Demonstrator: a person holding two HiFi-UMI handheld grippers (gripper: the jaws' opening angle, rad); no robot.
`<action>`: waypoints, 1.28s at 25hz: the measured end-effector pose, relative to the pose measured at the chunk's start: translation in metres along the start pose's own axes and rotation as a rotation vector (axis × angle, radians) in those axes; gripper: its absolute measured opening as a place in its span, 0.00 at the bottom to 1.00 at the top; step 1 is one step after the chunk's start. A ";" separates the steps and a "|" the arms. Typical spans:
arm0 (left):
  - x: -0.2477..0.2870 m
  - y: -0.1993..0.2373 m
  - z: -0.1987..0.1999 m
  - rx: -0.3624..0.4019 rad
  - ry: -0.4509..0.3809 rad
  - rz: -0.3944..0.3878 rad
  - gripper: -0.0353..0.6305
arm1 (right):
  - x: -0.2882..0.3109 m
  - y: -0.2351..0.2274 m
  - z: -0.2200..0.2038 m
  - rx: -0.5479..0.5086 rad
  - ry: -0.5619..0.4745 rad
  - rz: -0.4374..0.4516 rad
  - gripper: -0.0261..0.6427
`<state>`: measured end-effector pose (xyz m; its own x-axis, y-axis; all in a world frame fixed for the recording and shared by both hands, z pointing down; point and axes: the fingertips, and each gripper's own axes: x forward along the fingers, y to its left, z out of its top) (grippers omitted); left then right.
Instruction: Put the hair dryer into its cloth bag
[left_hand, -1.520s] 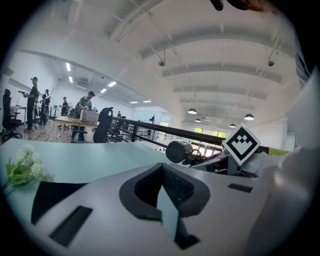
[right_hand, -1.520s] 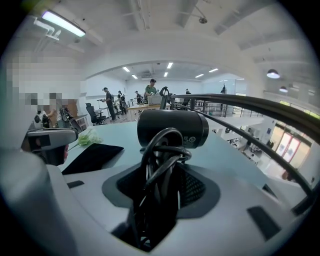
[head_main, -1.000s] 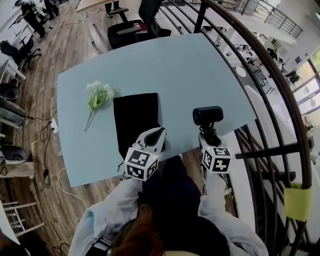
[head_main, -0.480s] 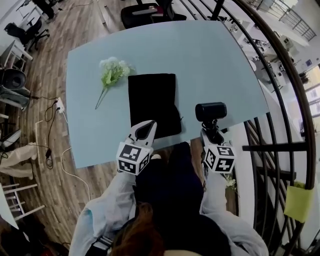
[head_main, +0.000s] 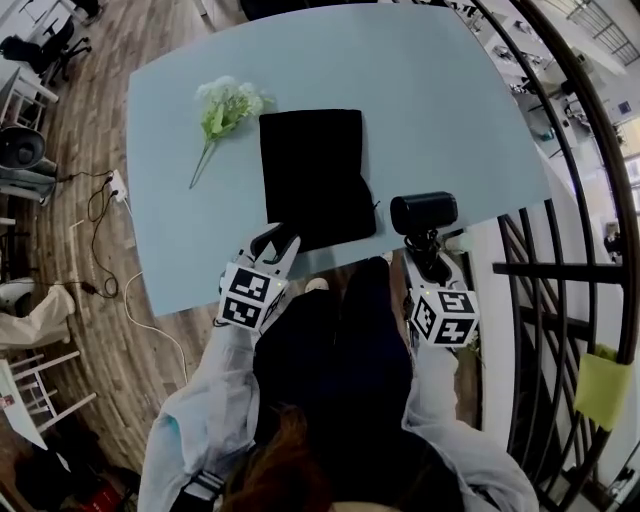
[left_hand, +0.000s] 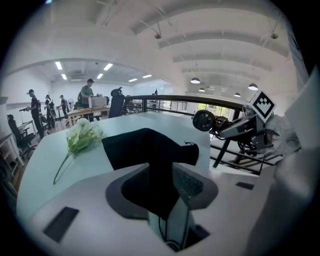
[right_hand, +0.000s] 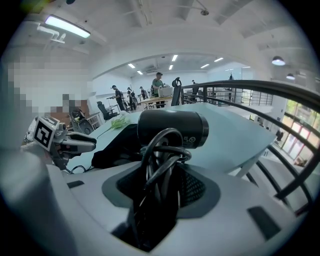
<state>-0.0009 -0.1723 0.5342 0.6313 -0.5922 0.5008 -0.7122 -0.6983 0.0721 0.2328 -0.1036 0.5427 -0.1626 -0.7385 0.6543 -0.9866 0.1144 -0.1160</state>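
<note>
Left gripper: jaws opening, the bag's near left corner between them, pads off the cloth; right gripper clamped on the dryer's cord-wrapped handle, its barrel over the table's near edge, just right of the bag; bag flat on the table; flowers beside its far left corner.

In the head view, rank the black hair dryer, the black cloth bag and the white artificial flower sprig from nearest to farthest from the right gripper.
1. Black hair dryer: held in the right gripper itself.
2. Black cloth bag: lying to its left.
3. White artificial flower sprig: farther left, beyond the bag.
</note>
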 end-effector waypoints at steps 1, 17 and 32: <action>0.004 0.001 -0.006 0.016 0.031 -0.015 0.33 | 0.000 0.004 -0.002 -0.002 0.002 0.003 0.33; 0.055 0.014 -0.033 0.073 0.212 -0.069 0.14 | -0.020 0.060 -0.030 -0.100 0.059 0.130 0.33; 0.039 -0.001 0.044 -0.040 -0.030 -0.154 0.10 | -0.015 0.127 -0.034 -0.256 0.097 0.388 0.33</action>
<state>0.0384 -0.2125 0.5161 0.7427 -0.4915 0.4548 -0.6173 -0.7657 0.1807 0.1090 -0.0556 0.5437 -0.5076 -0.5449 0.6674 -0.8220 0.5384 -0.1856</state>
